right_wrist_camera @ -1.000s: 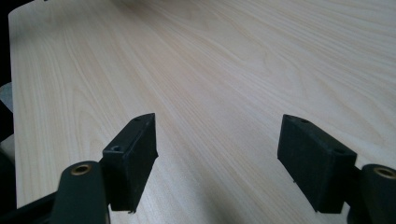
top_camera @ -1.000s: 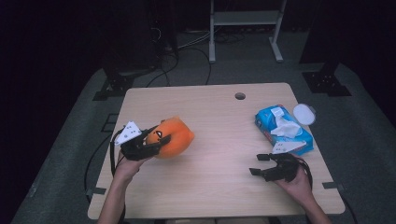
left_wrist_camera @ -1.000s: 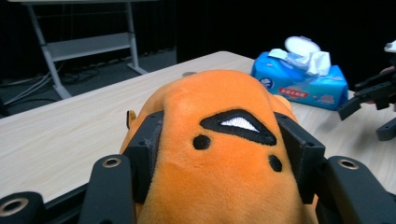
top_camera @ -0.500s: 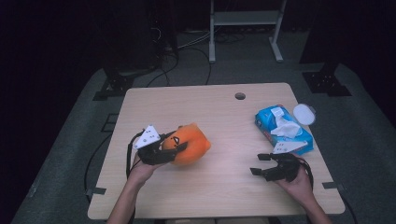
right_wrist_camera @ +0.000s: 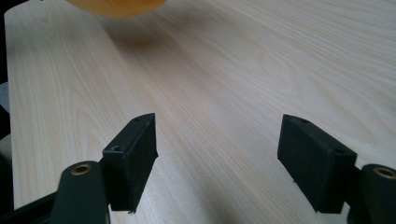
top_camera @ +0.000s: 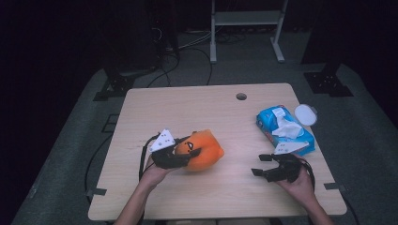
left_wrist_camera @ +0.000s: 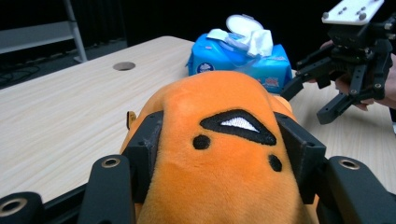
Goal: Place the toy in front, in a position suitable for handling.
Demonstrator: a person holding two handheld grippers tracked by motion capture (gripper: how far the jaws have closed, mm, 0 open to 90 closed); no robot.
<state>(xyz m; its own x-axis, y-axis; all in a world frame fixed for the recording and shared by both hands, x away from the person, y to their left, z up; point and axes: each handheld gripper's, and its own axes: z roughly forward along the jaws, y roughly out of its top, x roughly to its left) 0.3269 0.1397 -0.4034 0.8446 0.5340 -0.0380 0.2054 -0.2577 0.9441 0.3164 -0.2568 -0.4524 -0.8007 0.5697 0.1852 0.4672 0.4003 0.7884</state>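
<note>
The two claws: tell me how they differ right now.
The left claw is shut on the orange plush toy; the right claw is open and holds nothing. The left claw sits near the table's middle, the right claw beside the blue wipes pack. Both have black jaws.

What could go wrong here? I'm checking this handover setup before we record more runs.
The left tool pinches the soft orange plush toy only at its sides, so the toy may squash and slip out as it travels. The open right tool waits close by; if both close in, the tools could knock together. The blue wipes pack with its lid open lies just behind the right tool, so a backward move might shove it.
</note>
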